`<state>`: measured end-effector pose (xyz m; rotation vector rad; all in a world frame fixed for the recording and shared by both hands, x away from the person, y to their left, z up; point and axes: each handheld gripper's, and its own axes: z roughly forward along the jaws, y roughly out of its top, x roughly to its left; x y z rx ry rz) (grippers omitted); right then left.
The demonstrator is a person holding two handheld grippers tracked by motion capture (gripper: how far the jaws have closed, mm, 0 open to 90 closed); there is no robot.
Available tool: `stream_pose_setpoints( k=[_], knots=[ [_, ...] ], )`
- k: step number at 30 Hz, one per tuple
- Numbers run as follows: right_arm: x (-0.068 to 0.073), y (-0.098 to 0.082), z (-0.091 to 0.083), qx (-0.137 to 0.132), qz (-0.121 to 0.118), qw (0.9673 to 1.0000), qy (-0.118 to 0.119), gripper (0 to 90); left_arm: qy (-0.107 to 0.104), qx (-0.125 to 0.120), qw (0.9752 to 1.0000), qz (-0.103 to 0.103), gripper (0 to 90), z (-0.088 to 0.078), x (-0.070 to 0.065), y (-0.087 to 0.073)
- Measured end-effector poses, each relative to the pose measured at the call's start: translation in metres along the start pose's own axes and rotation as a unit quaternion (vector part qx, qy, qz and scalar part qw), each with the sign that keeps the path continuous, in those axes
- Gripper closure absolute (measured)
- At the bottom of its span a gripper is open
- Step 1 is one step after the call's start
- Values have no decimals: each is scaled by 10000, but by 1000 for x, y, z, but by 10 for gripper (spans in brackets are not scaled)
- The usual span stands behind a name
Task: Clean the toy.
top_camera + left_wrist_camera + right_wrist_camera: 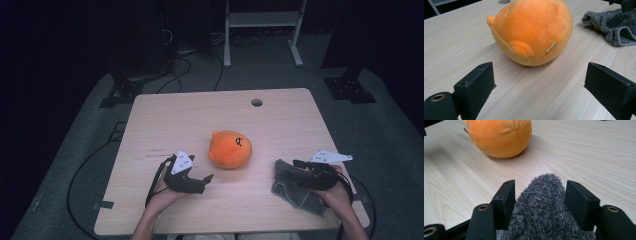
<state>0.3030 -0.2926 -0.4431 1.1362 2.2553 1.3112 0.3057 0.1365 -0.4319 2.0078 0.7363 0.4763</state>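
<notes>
A round orange plush toy (230, 149) (531, 32) (499, 137) lies at the middle of the wooden table (190, 115). My left gripper (206, 183) (539, 82) is just to its near left, aimed at it, with the jaws open wide and nothing between them. At the table's near right lies a grey fuzzy cloth (290, 187) (616, 27) (541, 212). My right gripper (296, 172) (540, 187) is shut on it, and a bunched fold of the cloth fills the gap between both jaws.
A round cable hole (257, 102) sits near the table's far edge. A white frame stand (262, 20) and black cables (175, 65) are on the floor beyond the table. The surroundings are dark.
</notes>
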Motion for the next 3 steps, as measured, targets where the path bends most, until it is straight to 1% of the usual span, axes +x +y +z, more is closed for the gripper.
stream_pose_setpoints(
  k=[1,3],
  knots=[
    [0,0,0,6,0,10000,4,404,25,13,10000,12,84,0,1,-1],
    [0,-1,0,2,12,10000,24,404,24,14,10000,-33,78,0,3,-4]
  ],
)
